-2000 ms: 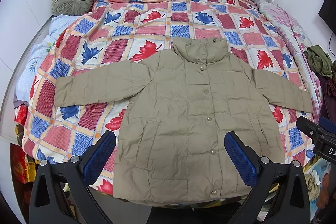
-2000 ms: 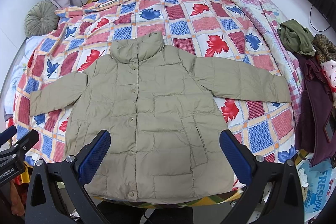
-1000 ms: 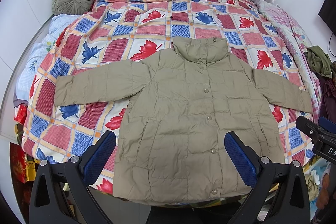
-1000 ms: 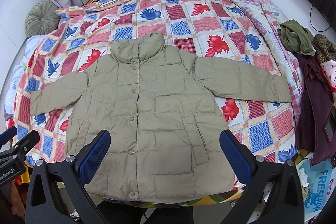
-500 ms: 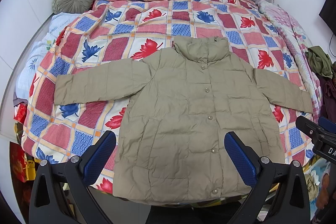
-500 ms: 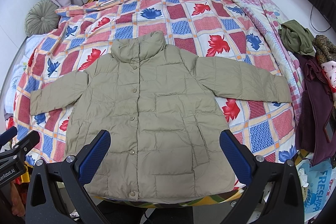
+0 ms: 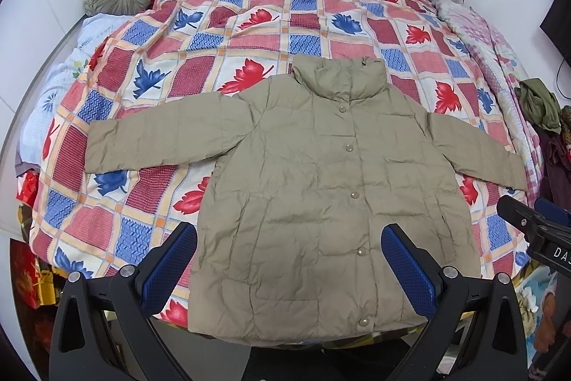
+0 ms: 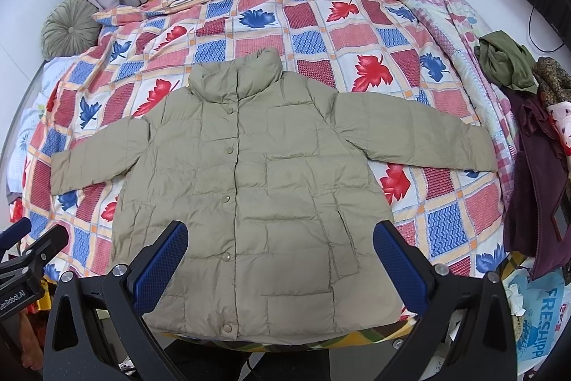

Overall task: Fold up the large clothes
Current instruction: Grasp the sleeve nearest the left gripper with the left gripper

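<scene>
Both grippers, left gripper (image 7: 288, 265) and right gripper (image 8: 280, 261), hover wide-jawed, empty; slippery jacket (image 8: 257, 188) risks sliding off bed (image 8: 321, 24).

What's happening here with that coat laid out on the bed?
A person holds a two-finger tool in each hand above a khaki puffer jacket that lies flat, buttoned, sleeves spread, on a patchwork bedspread. The left gripper and right gripper are both open, fingers wide apart, hovering near the hem without touching it. No fold has been made yet.
</scene>
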Demonstrator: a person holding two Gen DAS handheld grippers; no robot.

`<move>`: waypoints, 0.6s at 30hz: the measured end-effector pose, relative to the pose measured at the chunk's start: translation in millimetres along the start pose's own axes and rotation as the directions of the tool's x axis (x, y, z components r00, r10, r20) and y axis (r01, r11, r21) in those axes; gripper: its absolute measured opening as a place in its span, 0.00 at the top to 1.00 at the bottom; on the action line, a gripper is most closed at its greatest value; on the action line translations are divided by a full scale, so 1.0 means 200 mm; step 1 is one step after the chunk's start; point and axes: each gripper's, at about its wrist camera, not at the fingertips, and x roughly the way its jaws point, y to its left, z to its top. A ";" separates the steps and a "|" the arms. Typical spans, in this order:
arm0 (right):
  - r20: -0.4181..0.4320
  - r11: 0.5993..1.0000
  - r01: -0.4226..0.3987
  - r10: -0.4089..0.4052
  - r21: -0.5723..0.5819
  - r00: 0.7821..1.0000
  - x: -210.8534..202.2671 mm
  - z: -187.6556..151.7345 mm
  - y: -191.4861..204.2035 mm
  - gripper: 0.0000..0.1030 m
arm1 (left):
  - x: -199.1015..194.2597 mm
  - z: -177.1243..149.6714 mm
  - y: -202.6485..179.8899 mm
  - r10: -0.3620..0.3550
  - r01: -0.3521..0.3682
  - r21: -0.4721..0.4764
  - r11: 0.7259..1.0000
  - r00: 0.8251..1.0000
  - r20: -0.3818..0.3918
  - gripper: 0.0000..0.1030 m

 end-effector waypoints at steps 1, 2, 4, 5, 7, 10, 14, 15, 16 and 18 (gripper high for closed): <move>-0.003 1.000 -0.002 0.002 0.000 1.000 0.00 0.00 0.01 0.00 | 0.01 0.00 0.01 -0.005 0.005 -0.004 1.000 1.000 -0.003 0.00; -0.007 1.000 -0.002 0.002 -0.001 1.000 0.00 -0.01 0.02 0.00 | 0.01 0.01 0.03 -0.008 0.008 -0.008 1.000 1.000 -0.007 0.00; -0.016 1.000 -0.002 0.002 -0.004 1.000 0.02 -0.02 0.06 0.00 | 0.04 0.02 0.06 -0.003 0.003 -0.019 1.000 1.000 -0.016 0.00; -0.021 1.000 -0.002 0.002 -0.004 1.000 0.03 -0.02 0.07 0.00 | 0.05 0.02 0.09 0.002 -0.003 -0.023 1.000 1.000 -0.018 0.00; -0.032 1.000 -0.008 0.008 -0.007 0.999 0.04 -0.03 0.10 0.00 | 0.08 0.01 0.13 0.005 -0.005 -0.031 0.999 1.000 -0.019 0.00; -0.056 1.000 -0.016 0.015 -0.018 0.998 0.10 -0.03 0.13 0.00 | 0.15 0.01 0.23 -0.011 0.008 -0.063 0.998 0.999 -0.044 0.00; -0.081 0.999 -0.028 0.024 -0.037 0.996 0.18 -0.03 0.22 0.00 | 0.27 -0.01 0.38 -0.046 0.037 -0.126 0.991 0.996 -0.071 0.00; -0.088 0.999 -0.036 0.032 -0.040 0.996 0.20 -0.03 0.25 0.00 | 0.32 -0.01 0.43 -0.061 0.048 -0.151 0.987 0.995 -0.079 0.00; -0.094 0.998 -0.050 0.046 -0.041 0.995 0.23 -0.03 0.27 0.00 | 0.36 -0.02 0.47 -0.068 0.052 -0.172 0.984 0.994 -0.087 0.00; -0.104 0.996 -0.081 0.076 -0.045 0.992 0.28 -0.03 0.33 0.00 | 0.45 -0.02 0.57 -0.084 0.063 -0.211 0.975 0.992 -0.092 0.00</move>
